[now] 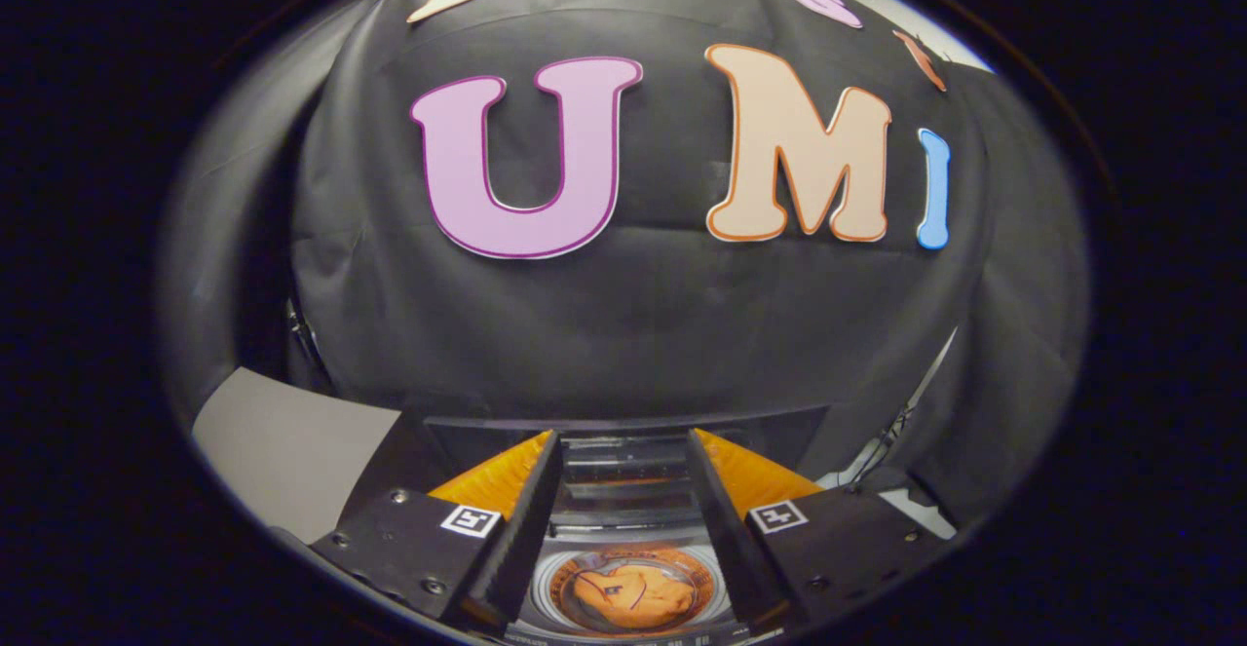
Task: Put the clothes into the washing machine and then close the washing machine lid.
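**Clothes in, lid waiting**

Gripper view: the gripper [623,490] hangs open and empty. Below, between its fingers, the orange garment [633,595] lies in the washing machine's round steel drum [546,617]. The clear lid [623,471] stands just ahead; a careless push could slip off.

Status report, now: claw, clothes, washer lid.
Claw open, holding nothing. Orange clothes down in the washing machine drum, seen between the fingers. Lid just ahead; shut or not, can't tell.
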`<state>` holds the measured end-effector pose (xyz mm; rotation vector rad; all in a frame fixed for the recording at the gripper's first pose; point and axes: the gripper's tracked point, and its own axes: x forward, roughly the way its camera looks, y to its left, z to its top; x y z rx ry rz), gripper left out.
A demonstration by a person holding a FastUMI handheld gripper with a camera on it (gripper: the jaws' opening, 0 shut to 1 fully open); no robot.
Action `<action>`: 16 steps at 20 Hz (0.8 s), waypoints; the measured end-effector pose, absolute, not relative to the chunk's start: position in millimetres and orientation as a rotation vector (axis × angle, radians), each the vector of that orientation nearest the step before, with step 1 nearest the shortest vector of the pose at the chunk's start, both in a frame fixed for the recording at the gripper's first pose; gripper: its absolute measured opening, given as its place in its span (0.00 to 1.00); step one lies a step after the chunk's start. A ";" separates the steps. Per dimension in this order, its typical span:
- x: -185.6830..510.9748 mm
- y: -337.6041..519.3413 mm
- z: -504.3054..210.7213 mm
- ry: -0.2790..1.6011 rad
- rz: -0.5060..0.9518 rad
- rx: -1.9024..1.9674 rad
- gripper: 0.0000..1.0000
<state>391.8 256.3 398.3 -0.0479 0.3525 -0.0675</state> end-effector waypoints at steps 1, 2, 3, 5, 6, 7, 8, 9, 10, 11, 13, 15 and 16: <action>399.2 259.6 397.2 0.344 -0.068 -0.048 0.78; 408.6 262.8 395.2 0.336 -0.067 -0.051 0.79; 417.8 265.8 393.8 0.332 -0.064 -0.058 0.78; 432.7 267.5 382.2 0.358 -0.071 -0.079 0.78; 439.0 268.4 374.7 0.379 -0.074 -0.085 0.79; 443.5 269.4 369.5 0.388 -0.077 -0.091 0.79; 445.4 269.0 366.3 0.390 -0.079 -0.098 0.80; 449.4 270.5 363.6 0.390 -0.077 -0.104 0.80; 454.6 271.0 361.4 0.389 -0.079 -0.108 0.80; 460.0 271.4 357.6 0.390 -0.078 -0.109 0.80; 463.6 272.7 356.3 0.388 -0.076 -0.088 0.80; 464.5 272.2 354.1 0.396 -0.076 -0.065 0.80; 466.2 272.8 353.8 0.392 -0.075 -0.059 0.80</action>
